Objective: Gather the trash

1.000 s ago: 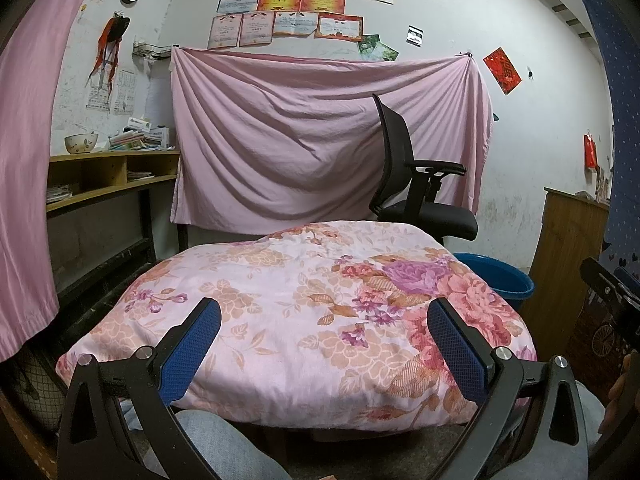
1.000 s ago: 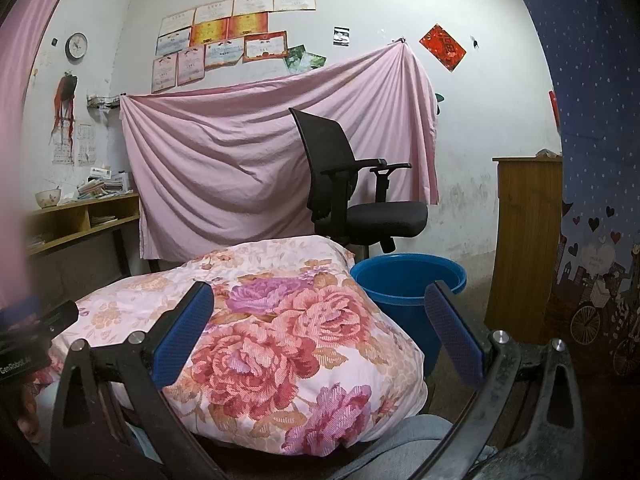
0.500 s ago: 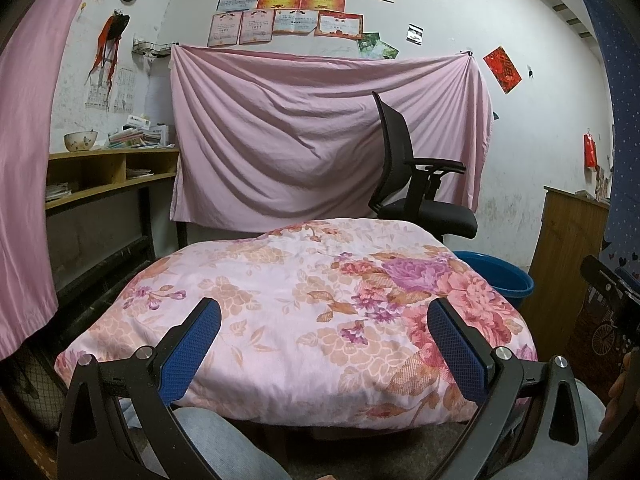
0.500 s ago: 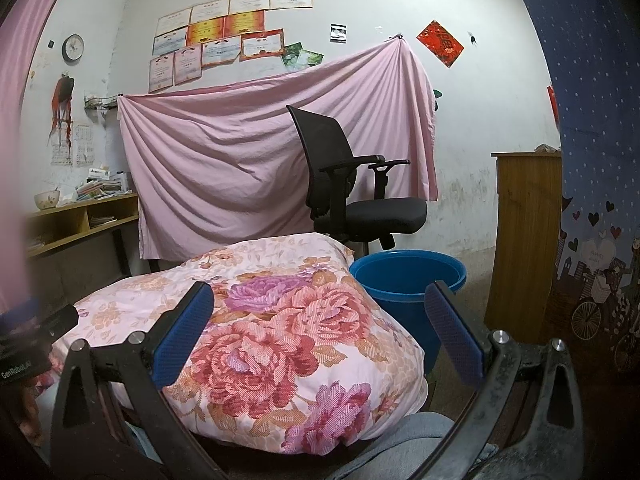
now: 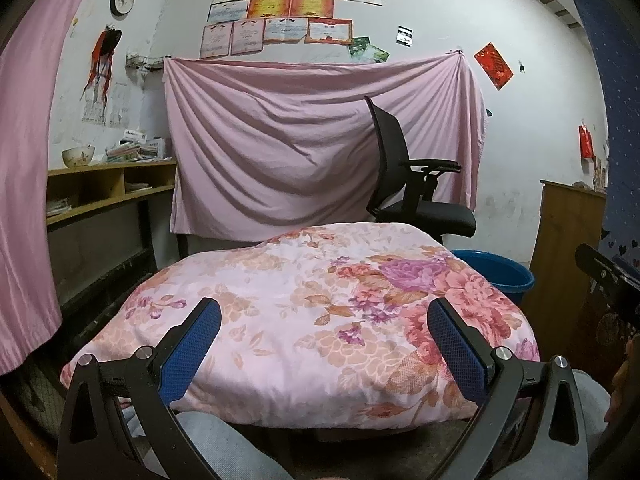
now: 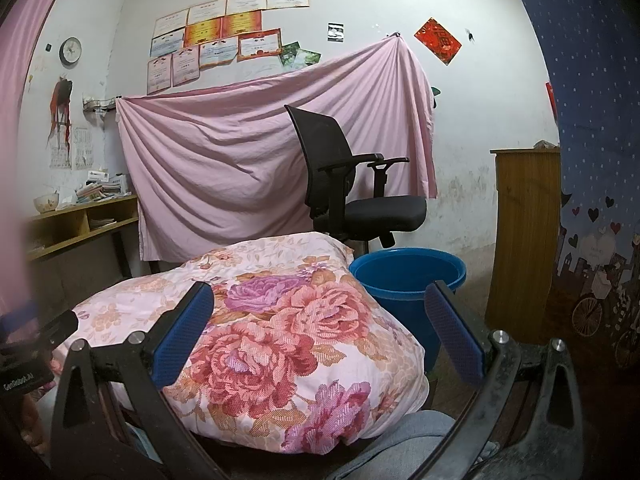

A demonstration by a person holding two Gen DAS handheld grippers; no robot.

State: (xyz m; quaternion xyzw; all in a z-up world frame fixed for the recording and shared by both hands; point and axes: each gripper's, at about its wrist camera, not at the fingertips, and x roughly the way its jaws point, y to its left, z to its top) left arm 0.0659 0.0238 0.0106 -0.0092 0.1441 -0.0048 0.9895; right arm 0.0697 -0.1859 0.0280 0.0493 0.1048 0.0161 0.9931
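No trash shows in either view. My left gripper (image 5: 322, 322) is open and empty, held low in front of a table covered by a pink floral quilt (image 5: 304, 300). My right gripper (image 6: 320, 304) is open and empty, over the quilt's right end (image 6: 280, 328). A blue plastic bucket (image 6: 408, 276) stands on the floor right of the quilt; it also shows in the left wrist view (image 5: 500, 276). The right gripper's body shows at the right edge of the left wrist view (image 5: 608, 280).
A black office chair (image 6: 352, 192) stands behind the quilt, before a hanging pink sheet (image 5: 300, 152). A wooden shelf unit (image 5: 100, 192) with a bowl and papers is at the left. A wooden cabinet (image 6: 524, 240) and a blue curtain (image 6: 592, 160) are at the right. My knees (image 5: 224, 448) are below.
Both views have tilted slightly upward, so the quilt and the wall sit a little lower in frame. Both grippers stay open and empty.
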